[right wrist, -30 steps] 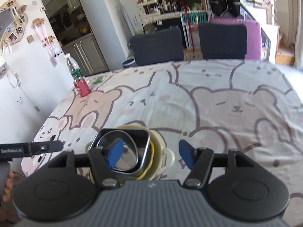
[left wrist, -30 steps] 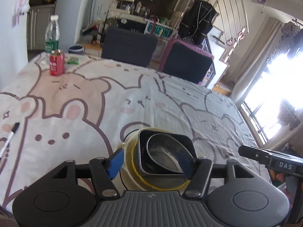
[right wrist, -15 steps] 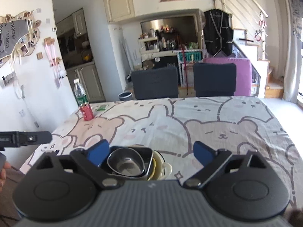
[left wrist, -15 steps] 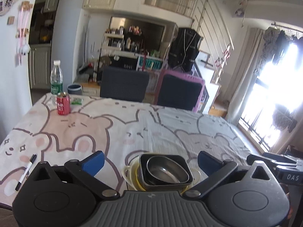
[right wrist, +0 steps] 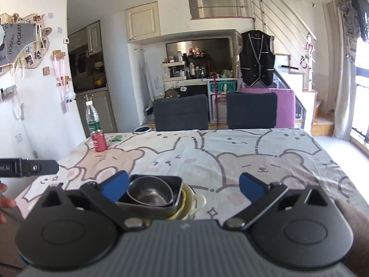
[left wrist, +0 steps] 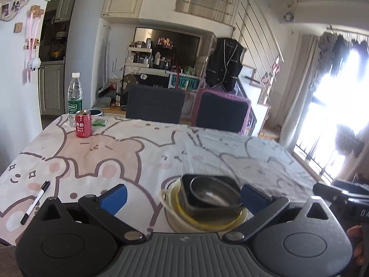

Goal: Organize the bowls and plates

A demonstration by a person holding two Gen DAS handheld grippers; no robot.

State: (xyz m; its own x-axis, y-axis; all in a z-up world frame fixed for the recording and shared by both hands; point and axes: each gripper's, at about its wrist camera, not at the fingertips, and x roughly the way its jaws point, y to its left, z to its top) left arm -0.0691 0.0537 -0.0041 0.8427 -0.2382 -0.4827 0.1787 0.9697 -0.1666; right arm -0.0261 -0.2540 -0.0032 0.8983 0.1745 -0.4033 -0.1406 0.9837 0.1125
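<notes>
A steel bowl sits nested in a dark square dish. Under it are a yellow plate and a cream handled bowl, all stacked on the bear-print tablecloth. My left gripper is open just in front of the stack, which stands near its right finger, untouched. In the right wrist view the same stack, steel bowl on top, lies by the left finger of my right gripper. That gripper's jaws are opening and its pads touch nothing.
A red can, a water bottle and a green packet stand at the far left corner. A marker pen lies near the left front edge. Two dark chairs face the far side.
Both grippers have gone from half open to wide open and drawn back from the stack. Both views have tilted up, showing more of the room.
</notes>
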